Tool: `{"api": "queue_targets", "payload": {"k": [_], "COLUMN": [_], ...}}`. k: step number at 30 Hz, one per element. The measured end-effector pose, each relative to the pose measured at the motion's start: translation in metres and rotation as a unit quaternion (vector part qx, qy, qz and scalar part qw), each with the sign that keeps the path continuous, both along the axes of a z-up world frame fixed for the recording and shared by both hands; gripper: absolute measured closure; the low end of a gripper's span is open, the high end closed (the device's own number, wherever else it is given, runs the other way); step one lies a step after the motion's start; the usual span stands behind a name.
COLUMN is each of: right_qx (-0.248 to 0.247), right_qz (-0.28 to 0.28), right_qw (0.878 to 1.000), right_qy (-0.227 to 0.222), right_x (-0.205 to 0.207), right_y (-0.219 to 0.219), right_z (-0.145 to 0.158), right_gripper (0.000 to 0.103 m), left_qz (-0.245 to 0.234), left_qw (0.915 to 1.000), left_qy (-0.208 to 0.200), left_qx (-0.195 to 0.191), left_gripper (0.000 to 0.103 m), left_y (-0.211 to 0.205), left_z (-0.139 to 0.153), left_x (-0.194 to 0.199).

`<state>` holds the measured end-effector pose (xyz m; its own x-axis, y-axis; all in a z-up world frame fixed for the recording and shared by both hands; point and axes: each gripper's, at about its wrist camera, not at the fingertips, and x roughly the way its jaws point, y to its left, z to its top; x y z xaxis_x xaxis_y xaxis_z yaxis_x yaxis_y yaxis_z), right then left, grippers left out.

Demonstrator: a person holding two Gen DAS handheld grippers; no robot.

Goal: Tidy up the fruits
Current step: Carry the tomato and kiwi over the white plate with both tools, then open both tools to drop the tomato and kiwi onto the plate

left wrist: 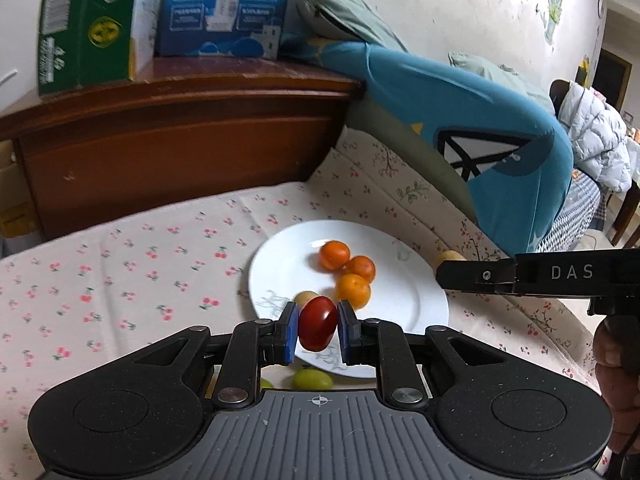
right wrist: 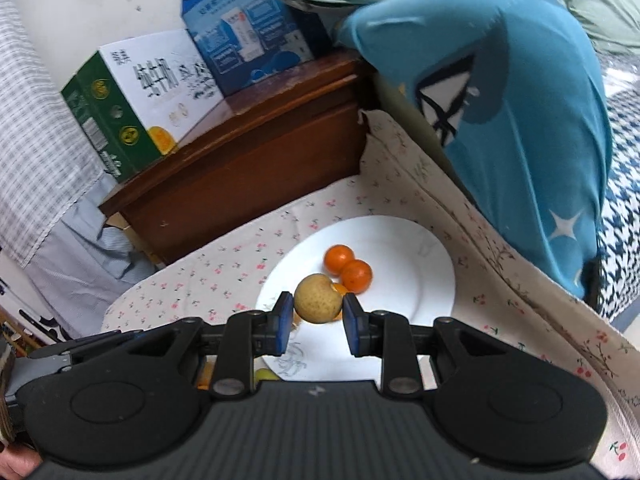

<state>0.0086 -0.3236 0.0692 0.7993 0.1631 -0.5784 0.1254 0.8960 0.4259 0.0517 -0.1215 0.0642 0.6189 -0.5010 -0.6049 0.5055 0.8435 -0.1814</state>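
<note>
White plate (left wrist: 416, 300) on cherry-print bed (left wrist: 120, 280)

Green box (left wrist: 88, 28) beside blue box (left wrist: 226, 8) on headboard (left wrist: 180, 128).

3 oranges (left wrist: 348, 272) on plate (left wrist: 404, 292)

Two wrist views, angled down, sharing plate (left wrist: 400, 300)
</note>
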Motion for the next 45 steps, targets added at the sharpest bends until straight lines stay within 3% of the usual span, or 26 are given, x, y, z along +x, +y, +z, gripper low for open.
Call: {"api": "queue_targets", "payload": {"k": [13,21,26,30,32,39,45], "right_qx": [0.040,0.044,0.036,0.040,0.036,0.027,0.022], "right_qz": [-0.041,-0.061,-0.063,-0.057,-0.052,-0.029,0.000], "right_qw": [0.997,0.996,0.996,0.996,0.997,0.998,0.999], "right_qy": [0.050,0.056,0.047,0.047,0.045,0.039,0.038], "right_x": [0.016,0.020,0.020,0.019,0.019,0.018,0.016], "right_y": [-0.012,-0.013,-0.012,-0.011,-0.008,0.003,0.014], "right_z": [-0.030,-0.034,-0.031,-0.030,-0.029,-0.026,-0.025], "right_gripper": [0.076,0.073,0.073,0.073,0.073,0.072,0.072], "left_qz": [-0.024,-0.017,0.006,0.025,0.036,0.065,0.085], "left_qw": [0.9989,0.9991,0.9998,0.9995,0.9992,0.9978,0.9963], "left_qy": [0.039,0.038,0.019,0.016,0.016,0.007,0.004], "left_qx": [0.014,0.005,-0.003,-0.007,-0.006,0.012,0.018], "left_gripper": [0.085,0.082,0.057,0.051,0.042,0.033,0.032], "left_y": [-0.032,-0.035,-0.027,-0.014,-0.007,0.020,0.045], "left_z": [-0.034,-0.030,-0.012,0.001,0.007,0.022,0.032], "left_x": [0.024,0.030,0.031,0.033,0.032,0.025,0.013]}}
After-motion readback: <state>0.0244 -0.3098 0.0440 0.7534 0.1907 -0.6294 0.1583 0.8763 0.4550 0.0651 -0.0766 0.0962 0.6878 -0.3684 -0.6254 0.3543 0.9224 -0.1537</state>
